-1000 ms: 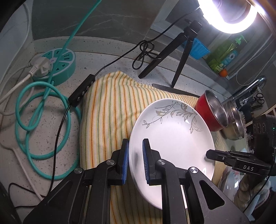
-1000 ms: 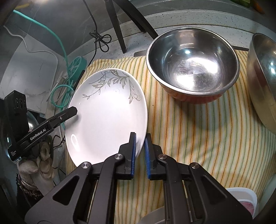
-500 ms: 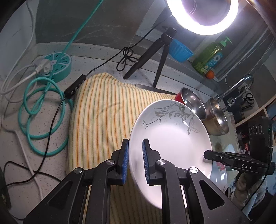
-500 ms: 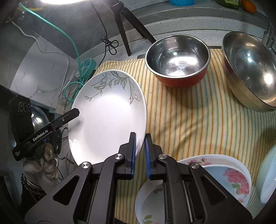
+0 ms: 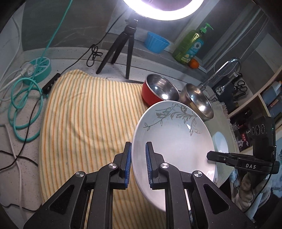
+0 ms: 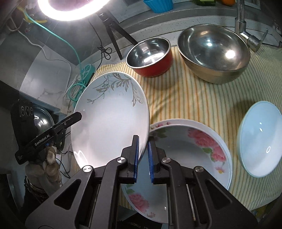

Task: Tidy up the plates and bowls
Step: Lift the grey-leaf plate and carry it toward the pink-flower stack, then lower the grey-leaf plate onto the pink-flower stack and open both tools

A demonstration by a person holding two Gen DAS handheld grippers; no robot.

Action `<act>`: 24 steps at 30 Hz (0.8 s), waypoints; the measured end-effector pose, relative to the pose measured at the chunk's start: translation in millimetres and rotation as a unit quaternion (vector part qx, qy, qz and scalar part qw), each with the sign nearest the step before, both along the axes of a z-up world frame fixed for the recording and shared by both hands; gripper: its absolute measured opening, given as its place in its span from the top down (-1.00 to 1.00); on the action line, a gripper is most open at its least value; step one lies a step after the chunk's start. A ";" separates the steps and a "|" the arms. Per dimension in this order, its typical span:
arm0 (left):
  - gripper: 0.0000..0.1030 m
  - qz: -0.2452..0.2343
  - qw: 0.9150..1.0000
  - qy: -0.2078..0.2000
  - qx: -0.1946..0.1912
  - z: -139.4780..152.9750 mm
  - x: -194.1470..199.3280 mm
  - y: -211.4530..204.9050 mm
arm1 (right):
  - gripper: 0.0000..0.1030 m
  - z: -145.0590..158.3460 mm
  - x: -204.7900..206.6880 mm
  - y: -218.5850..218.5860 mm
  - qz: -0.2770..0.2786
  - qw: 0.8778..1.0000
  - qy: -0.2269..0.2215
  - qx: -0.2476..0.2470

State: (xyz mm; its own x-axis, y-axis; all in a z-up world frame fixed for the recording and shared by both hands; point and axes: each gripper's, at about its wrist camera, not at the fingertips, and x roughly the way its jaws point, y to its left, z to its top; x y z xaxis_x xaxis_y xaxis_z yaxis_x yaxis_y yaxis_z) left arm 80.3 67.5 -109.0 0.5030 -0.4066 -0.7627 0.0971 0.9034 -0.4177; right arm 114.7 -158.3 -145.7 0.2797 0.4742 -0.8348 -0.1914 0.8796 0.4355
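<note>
My ring light (image 5: pixel 163 8) blazes overhead (blown out white), glinting off steel bowls (image 6: pixel 214 52), while fisheye edges darken and bend.

Left of the left jaws, the striped towel (image 5: pixel 84 123) lay bare. Ahead of the right jaws, towel showed open up to the red bowl (image 6: pixel 149 58) and steel bowl (image 6: pixel 213 52). Beneath them sat a floral plate (image 6: pixel 185 158), a pale blue bowl (image 6: pixel 259 141) just right.
</note>
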 end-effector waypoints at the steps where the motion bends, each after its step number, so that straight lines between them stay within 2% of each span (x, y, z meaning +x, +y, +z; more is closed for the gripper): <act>1: 0.74 -0.002 1.000 0.001 -0.001 -0.5 -2.5 -6.0 | 0.80 -0.4 -4.6 -7.4 -0.003 1.000 0.002 -0.001; 11: 0.74 -0.028 0.999 0.021 -0.014 -12.4 -26.3 -55.4 | 0.80 -8.2 -32.7 -61.9 -0.032 0.999 0.019 -0.010; 24: 0.74 -0.048 0.998 0.039 -0.008 -23.1 -41.3 -89.9 | 0.80 -22.8 -56.5 -96.3 -0.049 0.998 0.037 -0.020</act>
State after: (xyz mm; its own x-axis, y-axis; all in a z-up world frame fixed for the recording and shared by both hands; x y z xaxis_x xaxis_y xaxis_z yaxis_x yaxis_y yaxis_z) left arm 39.0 -22.4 -132.1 0.4002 -0.4624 -0.7912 0.1489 0.8847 -0.4417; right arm 58.2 -254.6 -168.5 0.2594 0.4140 -0.8725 -0.0720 0.9092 0.4100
